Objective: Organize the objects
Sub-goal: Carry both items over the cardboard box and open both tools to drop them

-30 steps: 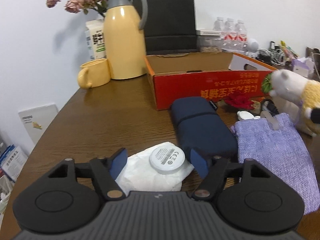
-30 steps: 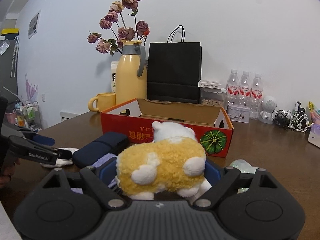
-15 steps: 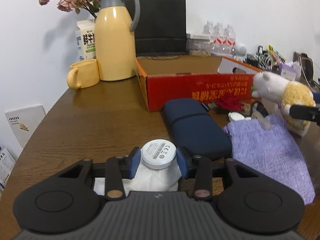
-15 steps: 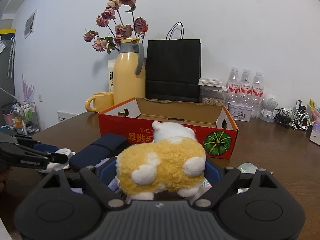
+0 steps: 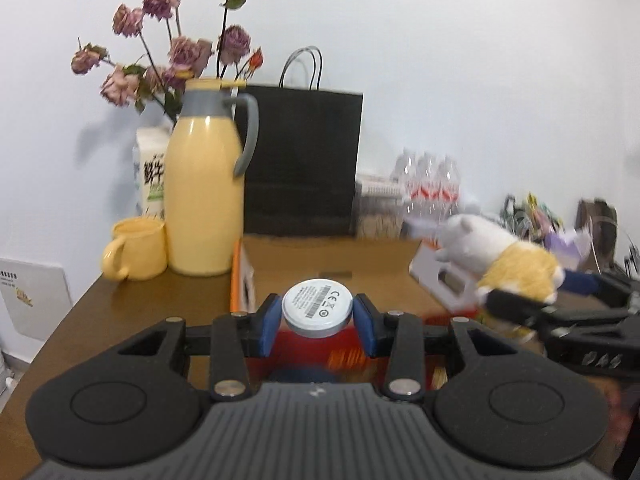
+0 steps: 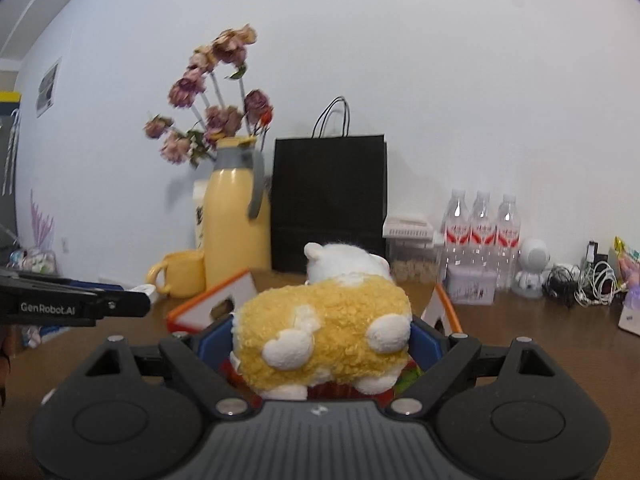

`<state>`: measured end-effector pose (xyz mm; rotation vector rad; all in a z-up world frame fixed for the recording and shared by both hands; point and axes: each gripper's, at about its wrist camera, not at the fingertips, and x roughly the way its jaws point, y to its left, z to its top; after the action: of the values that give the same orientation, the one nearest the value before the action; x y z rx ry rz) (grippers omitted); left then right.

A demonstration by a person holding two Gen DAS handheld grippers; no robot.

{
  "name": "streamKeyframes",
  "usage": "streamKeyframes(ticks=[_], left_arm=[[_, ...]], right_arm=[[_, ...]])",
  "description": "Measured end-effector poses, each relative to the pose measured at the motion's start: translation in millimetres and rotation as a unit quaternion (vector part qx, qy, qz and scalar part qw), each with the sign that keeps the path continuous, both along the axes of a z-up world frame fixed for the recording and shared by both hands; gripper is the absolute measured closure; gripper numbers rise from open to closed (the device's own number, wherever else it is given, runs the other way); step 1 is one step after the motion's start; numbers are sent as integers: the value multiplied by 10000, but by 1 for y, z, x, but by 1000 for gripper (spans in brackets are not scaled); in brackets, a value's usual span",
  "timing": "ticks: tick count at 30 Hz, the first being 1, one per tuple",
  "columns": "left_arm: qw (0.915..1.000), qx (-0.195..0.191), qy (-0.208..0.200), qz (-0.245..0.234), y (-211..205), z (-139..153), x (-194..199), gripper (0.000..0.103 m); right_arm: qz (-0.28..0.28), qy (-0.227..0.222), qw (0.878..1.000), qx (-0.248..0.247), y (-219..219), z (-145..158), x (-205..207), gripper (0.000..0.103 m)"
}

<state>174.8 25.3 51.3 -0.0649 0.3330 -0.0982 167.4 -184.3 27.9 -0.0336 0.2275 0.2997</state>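
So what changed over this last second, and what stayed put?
The left hand-held gripper closed on the white round device and lifted it off the table toward the orange box. The right hand-held gripper, holding the plush toy throughout, rose toward the box too. Jug, mug, bag and bottles stayed put.

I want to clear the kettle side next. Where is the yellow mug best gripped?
Grip the yellow mug across its rim and wall from above on the right side: it stands upright, its handle sticks out left, and the yellow jug crowds its right.
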Motion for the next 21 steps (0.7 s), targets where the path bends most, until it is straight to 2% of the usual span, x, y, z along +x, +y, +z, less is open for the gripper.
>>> streamKeyframes(ticks=[5,9,12,16,21], left_arm=[[9992,-160,28,355,-17,7,52,63],[9969,-161,238,728,-22,-8,99,63],[9950,28,489,865,-24,-29,123,63],[9935,-10,791,822,-16,-48,132,63],[9935,19,787,816,-17,-52,130,62]], right_arm=[[-286,-44,9996,27,10,10,55,15],[-628,319,9975,107,11,0,108,15],[-757,640,9950,138,9,-16,135,15],[-733,896,9932,86,8,-30,142,14],[-778,1112,9907,68,8,-37,144,14]])
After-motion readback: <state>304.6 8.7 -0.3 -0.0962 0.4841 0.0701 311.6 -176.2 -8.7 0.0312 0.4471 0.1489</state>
